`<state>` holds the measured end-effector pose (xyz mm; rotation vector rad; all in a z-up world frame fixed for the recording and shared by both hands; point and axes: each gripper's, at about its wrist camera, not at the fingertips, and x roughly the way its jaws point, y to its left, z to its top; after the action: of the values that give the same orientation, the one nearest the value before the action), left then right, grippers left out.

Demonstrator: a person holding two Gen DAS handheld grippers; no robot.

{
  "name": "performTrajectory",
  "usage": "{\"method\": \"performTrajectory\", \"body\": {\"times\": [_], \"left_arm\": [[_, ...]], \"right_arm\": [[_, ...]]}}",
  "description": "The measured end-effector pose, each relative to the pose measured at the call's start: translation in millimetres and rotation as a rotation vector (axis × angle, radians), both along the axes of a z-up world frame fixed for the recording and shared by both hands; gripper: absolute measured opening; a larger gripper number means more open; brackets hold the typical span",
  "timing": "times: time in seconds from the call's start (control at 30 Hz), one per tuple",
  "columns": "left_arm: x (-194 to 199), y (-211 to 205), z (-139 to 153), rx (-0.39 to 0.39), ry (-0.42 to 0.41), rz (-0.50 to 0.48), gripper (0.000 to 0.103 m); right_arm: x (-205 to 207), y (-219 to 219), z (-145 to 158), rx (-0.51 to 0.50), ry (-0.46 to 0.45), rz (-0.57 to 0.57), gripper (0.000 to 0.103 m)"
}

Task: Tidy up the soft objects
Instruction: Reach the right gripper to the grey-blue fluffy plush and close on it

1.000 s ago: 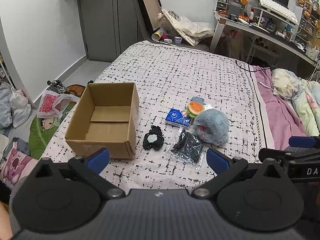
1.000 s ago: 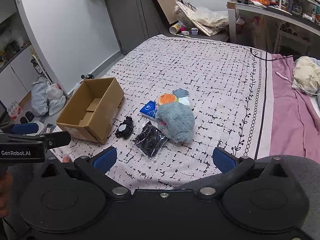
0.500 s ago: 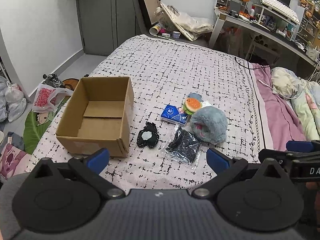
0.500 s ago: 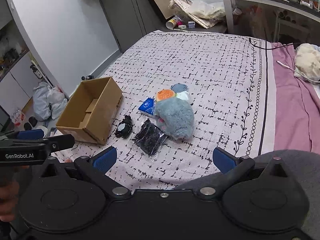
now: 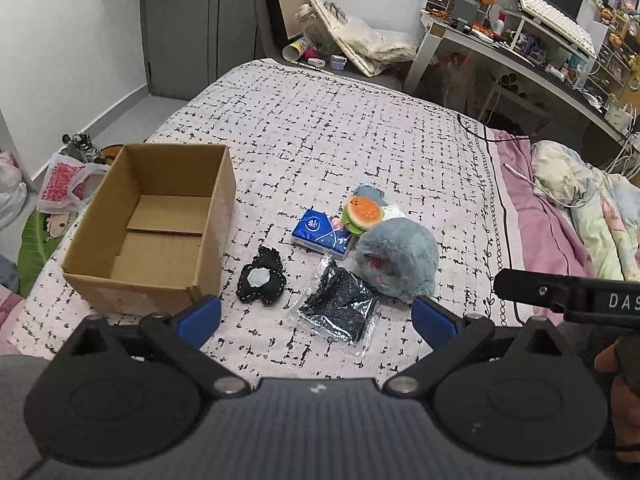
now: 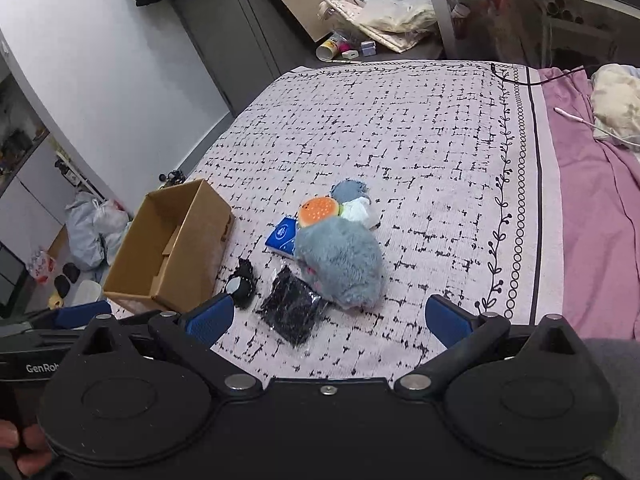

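An open, empty cardboard box (image 5: 156,220) (image 6: 172,248) sits on the bed's left side. Right of it lies a pile: a grey-blue furry plush (image 5: 396,260) (image 6: 340,268), an orange burger plush (image 5: 363,212) (image 6: 319,211), a blue tissue pack (image 5: 322,234) (image 6: 283,236), a small black pouch with a pale patch (image 5: 262,278) (image 6: 242,286), and black fabric in a clear bag (image 5: 340,306) (image 6: 294,310). My left gripper (image 5: 316,318) is open and empty, above the bed's near edge before the bag. My right gripper (image 6: 328,320) is open and empty, close before the plush.
The patterned bedspread (image 5: 340,128) stretches beyond the pile. A pink sheet and crumpled blanket (image 5: 580,200) lie at the right. A cluttered desk (image 5: 520,40) stands behind. Plastic bags (image 6: 92,224) lie on the floor left of the bed.
Both grippers have moved forward and lower toward the pile, so the box and soft objects look larger and nearer. Nothing has been picked up; both stay open.
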<state>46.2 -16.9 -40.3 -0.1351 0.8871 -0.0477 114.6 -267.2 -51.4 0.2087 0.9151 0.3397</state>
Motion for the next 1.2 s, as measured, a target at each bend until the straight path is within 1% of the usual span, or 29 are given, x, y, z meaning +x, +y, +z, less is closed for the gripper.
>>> {"method": "performTrajectory", "body": {"times": [0.13, 0.23, 0.3, 0.33, 0.4, 0.43, 0.5, 0.6, 0.63, 0.73, 0.8, 0.9, 1.03, 1.1, 1.13, 1.2], "left_arm": [[8, -1, -5, 0.002, -0.002, 0.011, 0.1], [14, -1, -7, -0.02, -0.004, 0.02, 0.099], [19, -1, -8, -0.021, -0.007, 0.03, 0.097], [21, -1, -9, -0.02, -0.007, 0.035, 0.093], [26, 0, -12, -0.024, 0.001, 0.047, 0.09], [29, 1, -14, -0.029, 0.007, 0.052, 0.087], [33, 2, -16, -0.037, 0.014, 0.057, 0.082], [40, 3, -21, -0.038, 0.026, 0.067, 0.079], [44, 3, -22, -0.039, 0.029, 0.071, 0.077], [51, 5, -26, -0.05, 0.042, 0.079, 0.075], [55, 6, -29, -0.058, 0.049, 0.087, 0.072], [63, 7, -35, -0.066, 0.062, 0.097, 0.069], [73, 8, -46, -0.08, 0.087, 0.104, 0.061], [77, 8, -51, -0.089, 0.101, 0.106, 0.059], [80, 8, -53, -0.092, 0.108, 0.107, 0.059], [84, 8, -56, -0.093, 0.117, 0.109, 0.059]], "right_arm": [[11, -4, -4, 0.031, 0.009, -0.004, 0.102], [21, -3, -6, 0.039, 0.015, 0.004, 0.099], [30, -1, -8, 0.045, 0.026, 0.015, 0.091], [32, 0, -9, 0.046, 0.03, 0.018, 0.088], [40, 4, -12, 0.049, 0.038, 0.032, 0.08], [43, 6, -13, 0.049, 0.041, 0.038, 0.078], [51, 11, -14, 0.05, 0.049, 0.053, 0.07], [62, 18, -12, 0.053, 0.052, 0.076, 0.062], [65, 21, -11, 0.056, 0.048, 0.086, 0.061], [74, 28, -13, 0.065, 0.044, 0.11, 0.055], [80, 29, -21, 0.091, 0.06, 0.114, 0.047], [85, 29, -36, 0.132, 0.088, 0.113, 0.045], [92, 28, -54, 0.13, 0.126, 0.104, 0.045], [96, 27, -60, 0.143, 0.146, 0.1, 0.045], [97, 28, -63, 0.139, 0.149, 0.101, 0.045], [99, 32, -67, 0.098, 0.146, 0.099, 0.046]]}}
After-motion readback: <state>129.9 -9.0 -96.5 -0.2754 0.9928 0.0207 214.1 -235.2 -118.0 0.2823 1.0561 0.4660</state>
